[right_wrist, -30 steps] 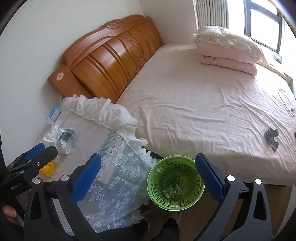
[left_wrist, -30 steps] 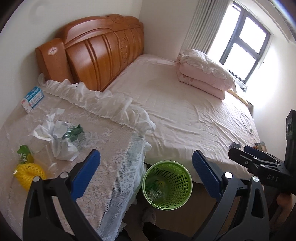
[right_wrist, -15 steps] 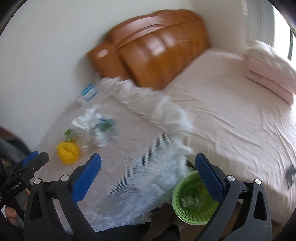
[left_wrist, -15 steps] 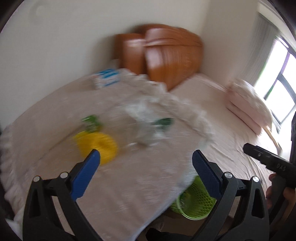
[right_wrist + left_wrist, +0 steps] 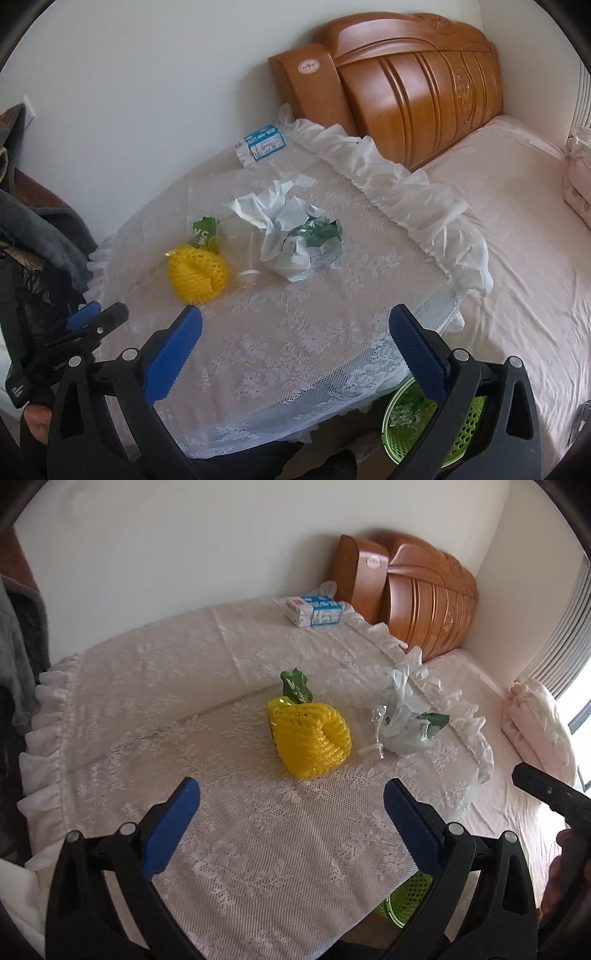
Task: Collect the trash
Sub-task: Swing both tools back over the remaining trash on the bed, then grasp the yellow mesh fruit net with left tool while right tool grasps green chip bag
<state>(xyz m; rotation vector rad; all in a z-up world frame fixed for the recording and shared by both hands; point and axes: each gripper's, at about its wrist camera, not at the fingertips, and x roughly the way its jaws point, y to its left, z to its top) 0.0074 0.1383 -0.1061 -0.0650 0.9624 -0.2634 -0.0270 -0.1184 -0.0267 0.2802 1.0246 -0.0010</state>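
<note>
Both the left gripper (image 5: 291,812) and the right gripper (image 5: 295,336) hung empty with fingers spread wide. The yellow foam fruit net (image 5: 310,738) lay mid-frame on the lace-covered table (image 5: 147,701), beside crumpled white plastic wrappers (image 5: 288,236). The green mesh wastebasket (image 5: 436,432) stood at lower right.

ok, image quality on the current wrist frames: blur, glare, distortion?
Left wrist: sharp, no motion blur; window blown out at right edge; fisheye bends the headboard. Right wrist: also sharp; soft even daylight, faint shadows under the yellow foam net; dark vignette in the corners.
</note>
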